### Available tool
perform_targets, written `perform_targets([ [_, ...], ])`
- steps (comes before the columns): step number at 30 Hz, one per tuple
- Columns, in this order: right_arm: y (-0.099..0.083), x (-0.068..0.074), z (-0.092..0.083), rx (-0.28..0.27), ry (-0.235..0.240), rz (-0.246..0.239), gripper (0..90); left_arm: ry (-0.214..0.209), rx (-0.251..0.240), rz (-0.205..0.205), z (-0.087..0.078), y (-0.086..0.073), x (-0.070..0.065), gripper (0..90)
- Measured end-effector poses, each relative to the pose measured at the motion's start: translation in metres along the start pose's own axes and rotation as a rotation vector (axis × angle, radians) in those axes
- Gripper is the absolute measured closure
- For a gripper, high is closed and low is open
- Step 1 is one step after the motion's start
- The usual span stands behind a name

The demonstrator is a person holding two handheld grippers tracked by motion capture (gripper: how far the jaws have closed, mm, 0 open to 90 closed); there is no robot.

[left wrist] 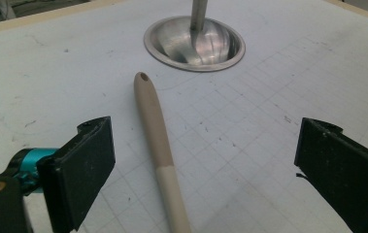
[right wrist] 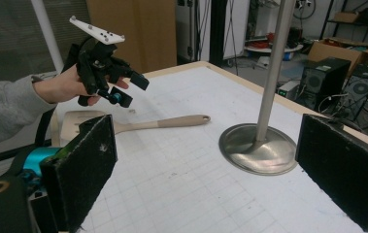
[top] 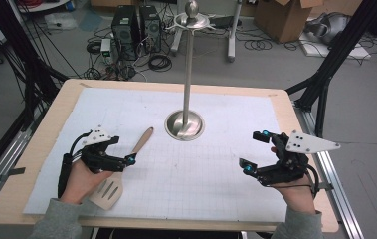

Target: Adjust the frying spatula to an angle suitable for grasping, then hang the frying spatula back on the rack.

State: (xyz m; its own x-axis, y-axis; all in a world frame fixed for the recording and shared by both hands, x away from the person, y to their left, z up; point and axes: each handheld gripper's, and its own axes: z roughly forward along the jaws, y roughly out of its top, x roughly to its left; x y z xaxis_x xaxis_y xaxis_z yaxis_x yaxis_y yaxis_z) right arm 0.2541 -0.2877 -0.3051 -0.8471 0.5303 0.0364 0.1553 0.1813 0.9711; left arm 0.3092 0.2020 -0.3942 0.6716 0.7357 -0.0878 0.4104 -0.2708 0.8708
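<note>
High view: a wooden spatula [top: 123,169] is seen lying flat on the white gridded mat [top: 201,169] of the surface [top: 37,144], blade toward the person, handle end aimed at the base of a metal stand [top: 184,124]. The left tongs [top: 126,160] are held just over the handle's mid-section, apart from it as far as can be judged; the right tongs [top: 255,152] are held spread wide at the right of the mat, well apart from the spatula, nothing in them. Left gripper view: the jaws are seen wide, the spatula handle [left wrist: 158,145] lying on the mat between them, untouched by either pad; no grip is made. The stand base [left wrist: 194,42] is seen beyond the handle tip, near but not touching. Right gripper view: own jaws wide and empty; the left tongs [right wrist: 128,90] are seen farther off, above the spatula [right wrist: 157,123], with a gap visible underneath. Assessment: spatula rests on the surface, not held; stand carries nothing that can be seen. If hanging on the stand is intended, approx. all work remains: grasp, lift, hang.
</note>
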Motion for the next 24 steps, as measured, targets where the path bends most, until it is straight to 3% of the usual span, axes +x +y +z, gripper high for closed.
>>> perform_targets([
  [8,0.001,-0.005,0.007,0.004,0.008,0.007,6.8,0.018,0.023,-0.004,0.002,-0.007,-0.001,8.2],
  [14,0.001,-0.002,0.009,0.017,0.018,-0.005,6.9,0.017,0.035,-0.003,0.009,-0.006,-0.005,8.8],
  [16,0.0,-0.002,0.008,0.02,0.018,-0.006,6.9,0.003,0.046,-0.01,0.013,-0.005,-0.005,8.8],
  [24,-0.003,-0.004,0.006,0.025,0.0,0.009,6.9,0.029,0.06,-0.026,0.018,-0.005,-0.003,10.0],
])
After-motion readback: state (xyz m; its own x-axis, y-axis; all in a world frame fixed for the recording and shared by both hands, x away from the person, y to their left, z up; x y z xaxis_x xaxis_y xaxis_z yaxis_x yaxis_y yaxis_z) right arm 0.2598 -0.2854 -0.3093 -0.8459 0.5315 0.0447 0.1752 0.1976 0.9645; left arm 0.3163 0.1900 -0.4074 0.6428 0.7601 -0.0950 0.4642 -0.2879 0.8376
